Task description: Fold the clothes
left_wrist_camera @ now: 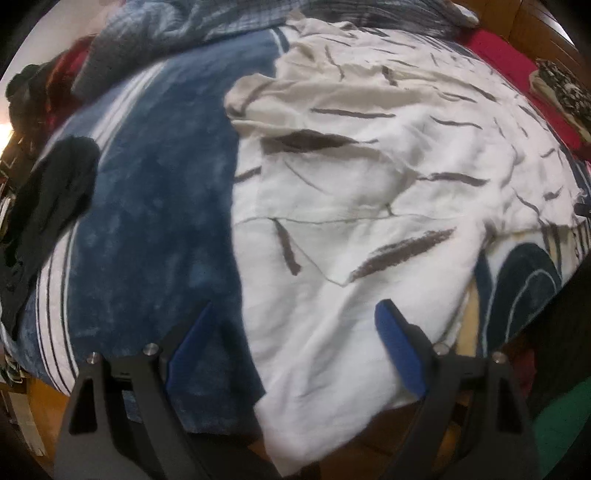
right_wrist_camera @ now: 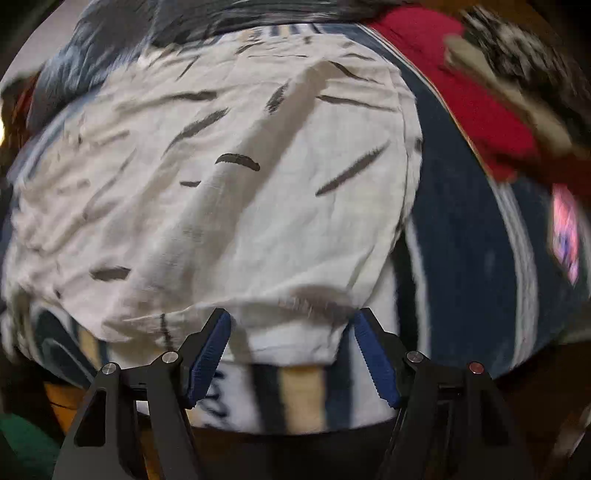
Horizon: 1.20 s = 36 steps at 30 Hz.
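Looking along both grippers, we judge the fold to be barely begun. The white garment (left_wrist_camera: pixel 362 192), a thin cloth marked with dark brush-like strokes, lies spread and wrinkled on the blue striped blanket (left_wrist_camera: pixel 159 206) that covers the bed. It is not flat: in the left wrist view a loose flap bunches toward the bed's far edge, and creases run all through it. We see no clean fold line anywhere, so no fold is finished.

Our left gripper (left_wrist_camera: pixel 295 314) hangs released, its blue pads wide apart, over the garment's near corner, which droops past the near edge of the bed. Nothing is between the pads.

Our right gripper (right_wrist_camera: pixel 291 321) is likewise spread, holding nothing, with the garment's near hem just in front of its fingertips. That view is blurred, so we cannot tell whether the pads touch the cloth.

Other clothes wait around it: a black garment (left_wrist_camera: pixel 48 192) at the left edge of the bed, a red cloth (right_wrist_camera: pixel 454 85) and a black-and-white patterned piece (left_wrist_camera: pixel 565 92) toward the far right corner, and a grey-blue heap (left_wrist_camera: pixel 177 22) along the far edge.

What is left, as we judge it: smoothing this garment, taking its near corners, and all the folding, then the remaining pieces.
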{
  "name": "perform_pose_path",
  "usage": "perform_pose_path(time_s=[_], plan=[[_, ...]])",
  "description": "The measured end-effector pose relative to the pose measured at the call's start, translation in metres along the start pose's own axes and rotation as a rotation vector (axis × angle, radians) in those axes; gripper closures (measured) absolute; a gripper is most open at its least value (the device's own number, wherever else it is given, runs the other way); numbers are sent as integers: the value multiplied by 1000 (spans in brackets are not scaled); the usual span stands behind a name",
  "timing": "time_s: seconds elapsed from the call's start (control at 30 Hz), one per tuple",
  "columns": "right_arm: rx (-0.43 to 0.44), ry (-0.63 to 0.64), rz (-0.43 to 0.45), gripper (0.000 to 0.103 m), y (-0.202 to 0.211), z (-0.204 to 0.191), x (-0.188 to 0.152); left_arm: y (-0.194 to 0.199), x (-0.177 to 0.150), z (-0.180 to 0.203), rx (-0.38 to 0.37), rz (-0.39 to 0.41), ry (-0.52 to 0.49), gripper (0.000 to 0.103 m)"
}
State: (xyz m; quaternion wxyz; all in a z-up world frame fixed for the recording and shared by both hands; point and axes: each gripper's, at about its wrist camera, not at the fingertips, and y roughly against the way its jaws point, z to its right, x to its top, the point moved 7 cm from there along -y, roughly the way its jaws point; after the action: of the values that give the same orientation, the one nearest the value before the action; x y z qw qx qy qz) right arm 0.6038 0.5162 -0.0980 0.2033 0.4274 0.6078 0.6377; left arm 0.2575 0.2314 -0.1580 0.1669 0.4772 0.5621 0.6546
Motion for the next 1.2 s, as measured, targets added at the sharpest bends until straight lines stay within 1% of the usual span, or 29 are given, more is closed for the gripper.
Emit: perform_pose_path(time_s=[0.03,0.07,0.1,0.13,0.17,0.2,0.23,0.27,0.37,0.47,0.53,0.6,0.63,0.67,0.7,0.73,0.77,0.8,0.83,0.9,1.07,1.13,1.2], plan=[[18,-24,-2,33,1,1,1,-1,1,-3,-3,2,6,15],[14,-26,-1,33,3,1,3,-4,0,-3,-15,-12,11,15],[1,-25,9,33,5,3,5,-7,-1,-4,-28,-25,16,10],[-15,-27,23,33,9,5,8,-12,-4,-3,-43,-53,17,2],[-16,-34,31,33,12,8,9,-24,-11,-2,-60,-117,4,0],[-4,-54,27,33,12,10,9,-31,-17,0,-58,-145,-6,0],[9,-78,18,33,11,12,10,-26,-16,0,-46,-108,0,0],[13,-94,10,33,9,13,10,-22,-16,1,-44,-96,6,1],[14,-113,0,33,7,15,4,-18,-24,4,-57,-120,17,0],[38,-125,-12,33,3,16,-3,-14,-34,5,-124,-142,53,0],[40,-131,-7,32,-2,17,-3,-14,-36,6,-119,-125,37,2],[27,-110,20,32,-4,14,1,-12,-33,5,-113,-100,32,18],[22,-98,22,33,-3,12,3,-9,-31,4,-113,-88,41,24],[29,-90,27,45,-1,10,5,-6,-29,1,-124,-84,60,44],[50,-80,33,56,2,5,6,-4,-27,-4,-132,-82,82,66],[67,-77,31,78,3,2,5,-1,-25,-8,-140,-80,104,71],[76,-82,26,86,4,2,4,1,-24,-13,-152,-77,127,85],[99,-90,19,88,4,0,2,5,-22,-16,-183,-73,158,95],[122,-98,18,96,6,-1,0,10,-21,-19,-226,-70,192,95],[153,-108,28,97,12,-3,-4,20,-25,-14,-306,-70,229,97],[237,-153,71,99,45,-4,-6,53,-7,0,-418,-16,267,97],[264,-171,99,99,58,-4,0,56,13,2,-467,-8,308,97],[272,-170,121,99,65,-5,12,56,42,-3,-496,21,350,97]])
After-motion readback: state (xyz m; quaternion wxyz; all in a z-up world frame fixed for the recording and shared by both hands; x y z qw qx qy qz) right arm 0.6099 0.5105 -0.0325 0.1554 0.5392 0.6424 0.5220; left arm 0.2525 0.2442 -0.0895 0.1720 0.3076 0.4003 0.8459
